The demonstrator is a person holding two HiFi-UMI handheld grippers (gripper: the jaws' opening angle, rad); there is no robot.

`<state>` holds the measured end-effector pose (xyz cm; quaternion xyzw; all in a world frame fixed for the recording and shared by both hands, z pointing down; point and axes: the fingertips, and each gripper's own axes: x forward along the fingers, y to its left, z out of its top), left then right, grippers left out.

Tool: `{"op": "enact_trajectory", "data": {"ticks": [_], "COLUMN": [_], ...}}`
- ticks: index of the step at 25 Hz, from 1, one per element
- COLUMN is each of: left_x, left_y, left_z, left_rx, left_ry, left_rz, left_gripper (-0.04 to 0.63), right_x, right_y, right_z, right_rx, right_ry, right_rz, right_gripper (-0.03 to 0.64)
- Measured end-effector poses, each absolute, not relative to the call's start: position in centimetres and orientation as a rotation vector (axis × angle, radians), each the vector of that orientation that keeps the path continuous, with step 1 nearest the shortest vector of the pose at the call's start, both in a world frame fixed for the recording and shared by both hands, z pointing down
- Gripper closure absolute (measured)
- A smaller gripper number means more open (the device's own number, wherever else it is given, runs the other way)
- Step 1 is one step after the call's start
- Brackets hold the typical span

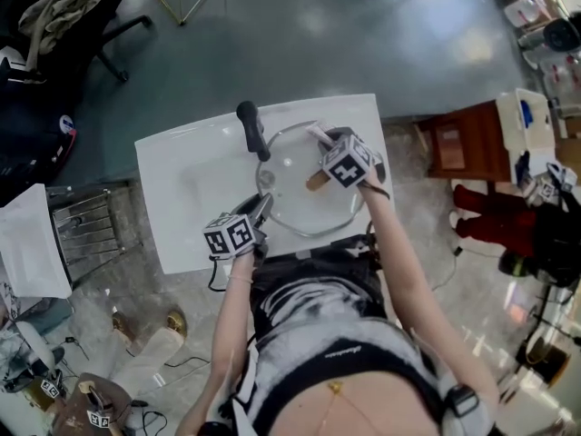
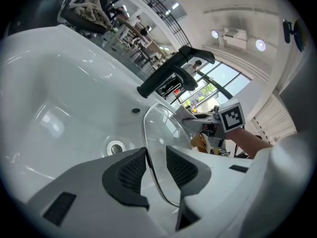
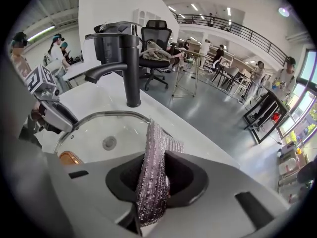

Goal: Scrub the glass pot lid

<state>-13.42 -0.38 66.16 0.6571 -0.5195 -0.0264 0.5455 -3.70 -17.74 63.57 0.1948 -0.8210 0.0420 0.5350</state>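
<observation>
While the left gripper (image 2: 156,165) clamps the rim of the glass pot lid (image 1: 300,198), I read its jaws as part-way closed, with the ribbed pads (image 2: 130,171) pressing on the metal edge from both sides.

- Reference: black faucet (image 3: 124,58) at the back of the white sink (image 1: 182,171).
- Lid: held tilted over the basin, just in front of the faucet and a little to its right in the head view. Its rim runs close under the spout.
- The drain (image 3: 109,143) shows through the glass in front of the faucet base.
- An amber knob (image 1: 317,182) shows near the lid's centre.
- Right gripper (image 3: 153,177): jaws closed on a silvery mesh scrub pad (image 3: 156,152), which stands out past the fingertips.
- Pad tip is at the lid's rim on the side right of the faucet. It looks to be touching, but I can't confirm that.
</observation>
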Motion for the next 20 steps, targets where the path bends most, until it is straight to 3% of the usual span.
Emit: {"op": "enact_trajectory", "data": {"ticks": [20], "left_x": [-13.7], "left_y": [0.0], "left_z": [66.7], "left_rx": [1.534], "left_ry": [-1.271], "left_rz": [-0.045], "left_gripper": [0.468], "right_x": [2.0], "right_y": [-16.5], "right_z": [63.1], "right_rx": [0.557], "right_ry": [-2.016], "right_rz": [0.175], "right_gripper": [0.524]}}
